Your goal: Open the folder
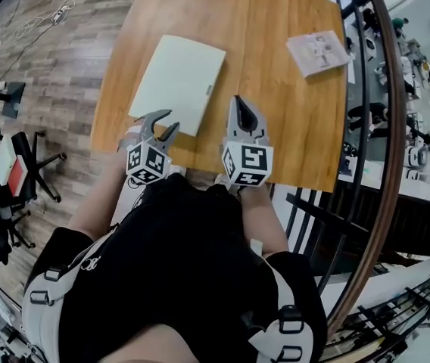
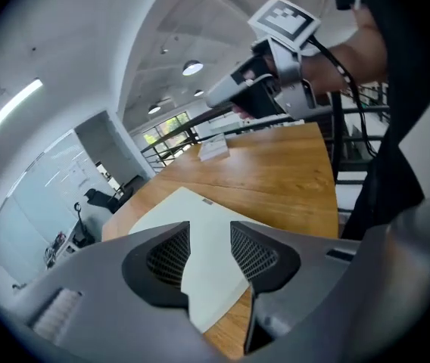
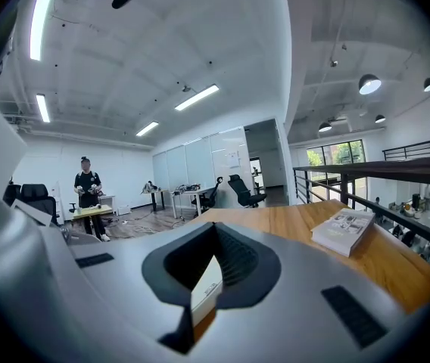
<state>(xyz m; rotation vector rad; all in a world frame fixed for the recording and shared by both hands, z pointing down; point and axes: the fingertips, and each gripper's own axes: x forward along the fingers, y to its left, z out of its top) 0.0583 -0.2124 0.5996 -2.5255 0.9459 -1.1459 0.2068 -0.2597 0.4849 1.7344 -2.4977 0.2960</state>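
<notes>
A pale cream folder lies shut and flat on the wooden table. My left gripper hangs at the folder's near edge with its jaws apart. In the left gripper view the folder shows between and beyond the open fingers, which do not touch it. My right gripper is just right of the folder, over bare wood, with its jaws together and empty. Through the small gap under its tips, the right gripper view shows the folder's edge. The right gripper also shows in the left gripper view, above the table.
A thin booklet lies at the table's far right corner. A metal railing runs along the table's right side. Office chairs stand on the floor to the left. A person stands far off in the room.
</notes>
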